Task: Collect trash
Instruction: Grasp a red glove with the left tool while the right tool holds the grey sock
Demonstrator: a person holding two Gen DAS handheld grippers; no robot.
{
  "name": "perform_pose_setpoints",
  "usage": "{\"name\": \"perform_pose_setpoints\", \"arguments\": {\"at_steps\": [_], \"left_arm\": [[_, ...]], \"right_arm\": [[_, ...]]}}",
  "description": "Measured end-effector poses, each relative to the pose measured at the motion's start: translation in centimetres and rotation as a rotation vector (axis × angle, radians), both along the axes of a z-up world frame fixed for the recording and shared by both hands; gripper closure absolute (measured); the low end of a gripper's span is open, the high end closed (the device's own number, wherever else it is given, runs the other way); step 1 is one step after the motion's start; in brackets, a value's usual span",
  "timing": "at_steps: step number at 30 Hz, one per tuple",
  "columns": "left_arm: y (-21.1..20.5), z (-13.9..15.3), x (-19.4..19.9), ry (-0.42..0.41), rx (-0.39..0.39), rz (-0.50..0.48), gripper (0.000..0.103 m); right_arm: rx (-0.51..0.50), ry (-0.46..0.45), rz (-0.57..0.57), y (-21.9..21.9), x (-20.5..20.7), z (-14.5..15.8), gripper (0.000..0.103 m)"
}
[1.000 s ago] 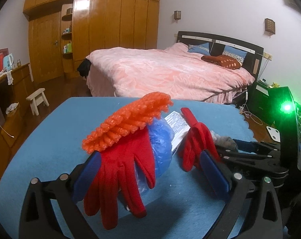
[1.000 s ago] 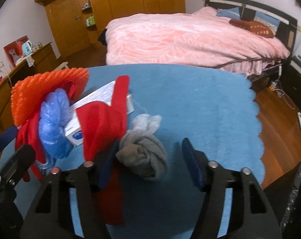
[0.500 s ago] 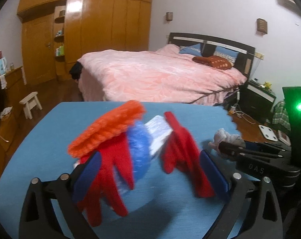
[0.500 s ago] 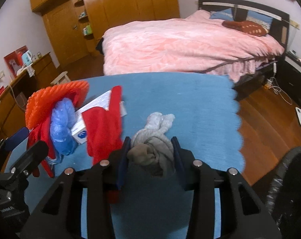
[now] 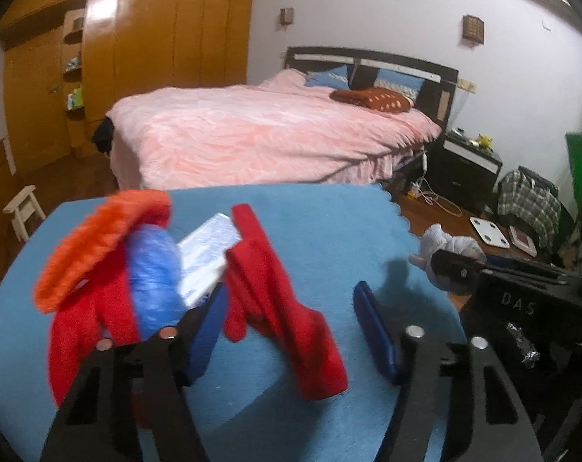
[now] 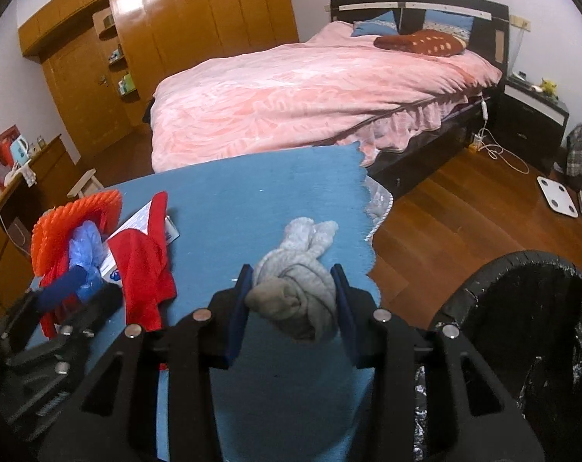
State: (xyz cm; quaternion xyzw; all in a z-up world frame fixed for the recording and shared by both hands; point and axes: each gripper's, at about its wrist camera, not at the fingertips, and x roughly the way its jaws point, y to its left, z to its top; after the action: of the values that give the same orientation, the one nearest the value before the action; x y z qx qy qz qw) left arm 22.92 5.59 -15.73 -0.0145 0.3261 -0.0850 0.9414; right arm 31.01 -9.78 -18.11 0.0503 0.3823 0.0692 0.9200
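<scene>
Here the right gripper (image 6: 291, 304) is clamped on a grey sock bundle (image 6: 296, 288), its blue pads pressing both sides of the bundle and carrying it clear of the blue bench (image 6: 252, 200), near the scalloped right edge. Below and to the right of this gripper stands a black bin (image 6: 529, 331) with a dark liner, well apart from the bundle. In the left wrist view the same bundle (image 5: 445, 246) shows at the tip of the right gripper, out past the bench edge.

The left gripper (image 5: 287, 327) is half open and its jaws are closing. A red glove (image 5: 283, 315) lies on the bench between its pads; the left pad is close beside the glove, the right pad stands apart from it, and I cannot tell whether the left pad touches the cloth.

To the left of the left gripper is the rest of the pile: a second red glove (image 5: 83, 331), an orange foam net (image 5: 94, 242) on top of it, a crumpled blue bag (image 5: 152, 281) just beside the left pad, and a white packet (image 5: 206, 254) wedged between the bag and the first glove. These views are blurred, so the packet's print is unreadable.

Ahead of both grippers, beyond the bench, is a bed (image 6: 310, 88) with a pink cover.
</scene>
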Motion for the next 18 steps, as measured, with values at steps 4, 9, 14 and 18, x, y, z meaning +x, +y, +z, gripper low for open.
{"name": "perform_pose_setpoints", "arguments": {"at_steps": [4, 9, 14, 18], "left_arm": [[-0.5, -0.8, 1.2, 0.032, 0.009, -0.008, 0.05], [-0.9, -2.2, 2.6, 0.087, 0.027, 0.0, 0.051], [-1.5, -3.3, 3.9, 0.136, 0.047, 0.009, 0.051], [-1.8, -3.7, 4.4, 0.162, 0.048, 0.001, 0.073]], "right_arm": [[-0.018, -0.008, 0.008, 0.3, -0.2, 0.0, 0.064], [-0.013, -0.002, 0.006, 0.3, 0.0, -0.1, 0.064], [-0.011, 0.002, 0.01, 0.4, -0.1, -0.2, 0.064], [-0.012, 0.007, 0.013, 0.5, -0.1, -0.3, 0.063]]}}
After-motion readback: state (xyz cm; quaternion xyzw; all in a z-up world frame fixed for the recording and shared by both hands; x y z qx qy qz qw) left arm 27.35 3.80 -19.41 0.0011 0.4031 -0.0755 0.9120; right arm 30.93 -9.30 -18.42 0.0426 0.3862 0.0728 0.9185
